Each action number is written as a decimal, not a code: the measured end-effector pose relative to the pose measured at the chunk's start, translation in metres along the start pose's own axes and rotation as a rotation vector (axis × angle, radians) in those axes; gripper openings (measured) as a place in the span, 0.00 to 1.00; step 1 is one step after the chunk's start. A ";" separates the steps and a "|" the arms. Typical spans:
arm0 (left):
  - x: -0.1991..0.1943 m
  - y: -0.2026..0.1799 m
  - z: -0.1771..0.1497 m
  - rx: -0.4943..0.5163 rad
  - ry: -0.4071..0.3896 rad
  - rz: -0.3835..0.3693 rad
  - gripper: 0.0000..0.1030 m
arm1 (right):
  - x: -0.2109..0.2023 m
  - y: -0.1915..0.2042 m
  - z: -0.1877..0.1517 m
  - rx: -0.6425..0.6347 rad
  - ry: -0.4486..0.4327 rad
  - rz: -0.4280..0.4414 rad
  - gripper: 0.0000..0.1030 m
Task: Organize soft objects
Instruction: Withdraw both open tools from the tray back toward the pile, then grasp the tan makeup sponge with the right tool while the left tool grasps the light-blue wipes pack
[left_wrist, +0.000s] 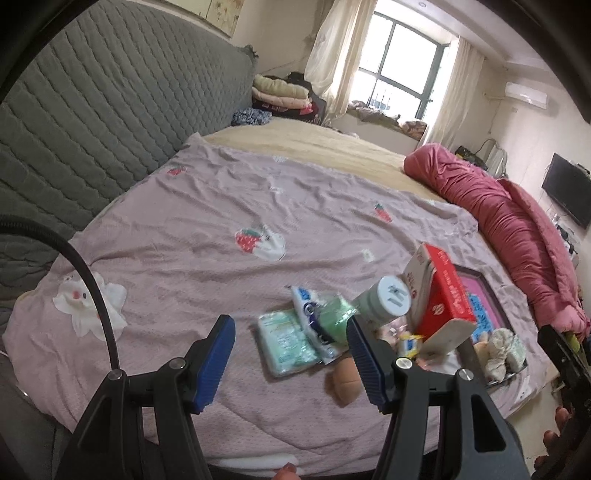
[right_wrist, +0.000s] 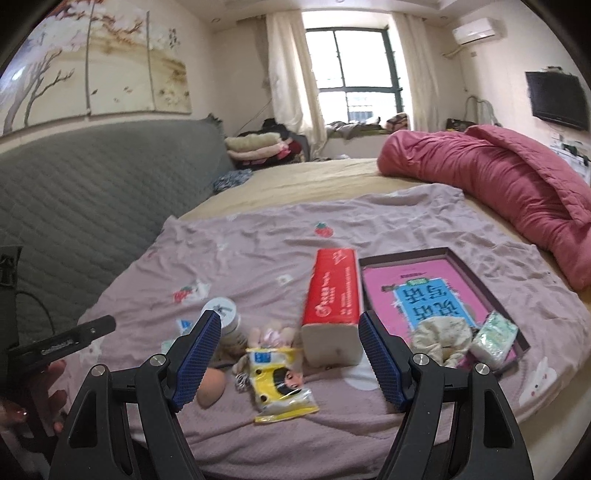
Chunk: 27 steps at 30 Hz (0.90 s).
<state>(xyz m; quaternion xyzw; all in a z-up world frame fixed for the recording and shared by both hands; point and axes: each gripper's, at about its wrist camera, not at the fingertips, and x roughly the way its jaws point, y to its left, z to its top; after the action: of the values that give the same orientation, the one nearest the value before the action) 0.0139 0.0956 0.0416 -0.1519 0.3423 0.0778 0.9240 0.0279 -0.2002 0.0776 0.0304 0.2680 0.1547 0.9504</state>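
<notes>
On the pink bedspread (right_wrist: 258, 254) lies a heap of small things: a red tissue pack (right_wrist: 332, 299), a yellow tissue packet (right_wrist: 280, 384), a white-lidded jar (right_wrist: 225, 314), a tan sponge (right_wrist: 210, 386) and green tissue packets (left_wrist: 284, 341). A shallow box (right_wrist: 476, 280) with a pink lining holds a cream scrunchie (right_wrist: 439, 338) and a green tissue packet (right_wrist: 495, 334). My right gripper (right_wrist: 290, 334) is open above the heap, holding nothing. My left gripper (left_wrist: 290, 338) is open and empty, just before the green packets.
A rolled red quilt (right_wrist: 498, 177) lies along the right of the bed. A grey quilted headboard (right_wrist: 81, 192) stands at the left. Folded blankets (right_wrist: 255, 146) are stacked at the far end, below the window. The bed's front edge is close under both grippers.
</notes>
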 end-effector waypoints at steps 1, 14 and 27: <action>0.003 0.002 -0.002 0.001 0.008 0.005 0.61 | 0.003 0.002 -0.002 -0.003 0.009 0.011 0.76; 0.056 0.026 -0.025 -0.073 0.127 -0.013 0.61 | 0.056 0.056 -0.040 -0.127 0.163 0.120 0.76; 0.118 0.041 -0.038 -0.151 0.256 -0.070 0.61 | 0.107 0.087 -0.075 -0.201 0.290 0.171 0.76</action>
<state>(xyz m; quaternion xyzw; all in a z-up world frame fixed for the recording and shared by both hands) 0.0696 0.1265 -0.0726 -0.2417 0.4451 0.0511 0.8608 0.0512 -0.0867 -0.0279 -0.0645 0.3817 0.2636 0.8836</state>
